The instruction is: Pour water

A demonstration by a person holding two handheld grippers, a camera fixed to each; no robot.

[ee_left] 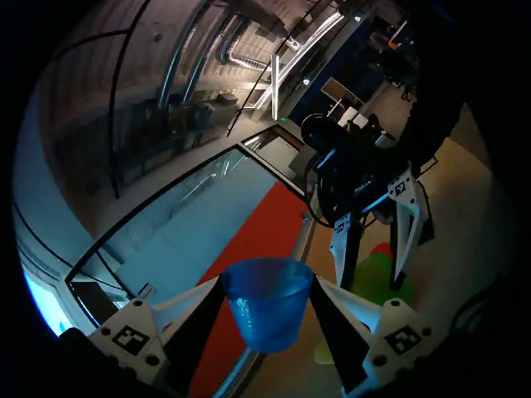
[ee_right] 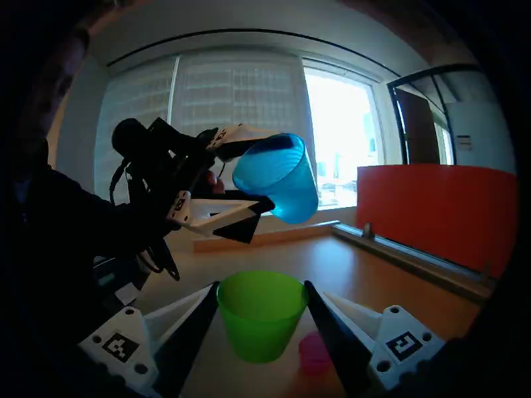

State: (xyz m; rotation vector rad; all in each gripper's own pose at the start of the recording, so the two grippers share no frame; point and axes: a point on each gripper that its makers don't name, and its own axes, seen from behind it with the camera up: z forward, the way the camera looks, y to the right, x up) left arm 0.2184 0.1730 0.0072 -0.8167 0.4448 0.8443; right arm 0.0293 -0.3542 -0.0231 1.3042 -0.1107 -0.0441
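Left gripper (ee_left: 267, 290) is clamped on the blue cup (ee_left: 267, 312). The cup sits dead centre between the jaws, both fingers (ee_left: 199, 312) pressing its side walls just under the rim, and the mouth and upper body stick out past the fingertips. In the left gripper view the cup looks upright relative to the jaws. From the right gripper view the same blue cup (ee_right: 279, 176) is tilted, with one finger above it and one below, and the base is lower than the rim. I cannot tell whether there is water inside either cup. Right gripper (ee_right: 261, 292) is closed on the green cup (ee_right: 261, 315). It is centred between the jaws with a finger tight on each side near the rim, upright, with the open mouth visible. The blue cup hangs above and beyond the green cup, apart from it and not touching. A small pink object (ee_right: 314, 353) sits on the wooden table (ee_right: 372, 265), just beside the green cup's base and near the inner edge of one right jaw finger. In the left gripper view the right gripper is farther off, ahead and to one side of the left jaws, with the green cup between its fingers. A red panel (ee_right: 438, 212) stands along the table edge. A dark sleeve (ee_right: 73, 225) is behind the left gripper, and there is a bright window (ee_right: 338, 132) beyond.
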